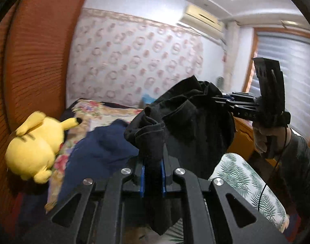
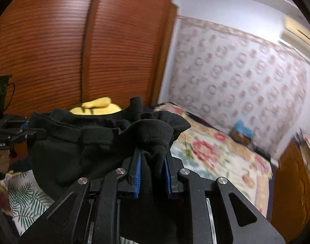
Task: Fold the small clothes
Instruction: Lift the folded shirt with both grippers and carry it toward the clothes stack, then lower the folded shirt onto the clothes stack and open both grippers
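Overhead, both grippers (image 1: 153, 162) (image 2: 153, 162) clamp a black garment (image 1: 187, 113) above the floral bed (image 2: 216, 158).

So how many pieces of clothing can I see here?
2. A black garment hangs between the left tool and right tool; a navy one lies on the bed. More may be hidden.

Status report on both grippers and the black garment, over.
Left gripper, right gripper both shut on black fabric garment. Held up between them. Nothing in the way.
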